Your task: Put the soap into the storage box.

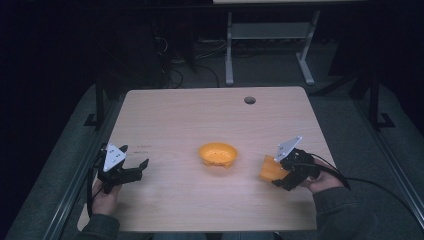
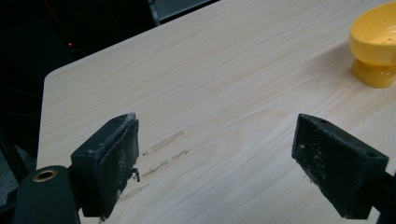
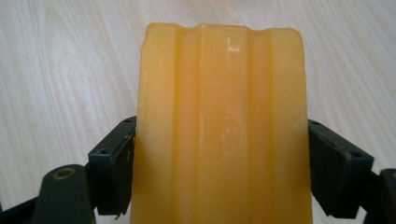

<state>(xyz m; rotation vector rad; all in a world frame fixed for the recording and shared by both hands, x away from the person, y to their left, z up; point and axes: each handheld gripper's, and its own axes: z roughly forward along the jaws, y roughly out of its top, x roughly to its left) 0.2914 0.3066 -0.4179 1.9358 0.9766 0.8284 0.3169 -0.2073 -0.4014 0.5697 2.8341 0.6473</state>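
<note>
A yellow-orange footed bowl (image 1: 218, 154) stands upright near the middle of the wooden table (image 1: 200, 115); it also shows at the top right of the left gripper view as the bowl (image 2: 377, 46). My right gripper (image 1: 280, 172) at the right of the table is shut on a ribbed orange cup (image 1: 271, 169), which lies on its side between the jaws. In the right gripper view the cup (image 3: 222, 130) reaches out over the tabletop. My left gripper (image 1: 131, 171) stands open at the left with nothing between its jaws, its pads (image 2: 116, 158) wide apart above bare wood.
A round cable hole (image 1: 249, 100) sits near the table's far edge. Faint scuff marks (image 2: 163, 154) lie on the wood by the left gripper. Beyond the table stands a white desk frame (image 1: 270, 45) on dark floor.
</note>
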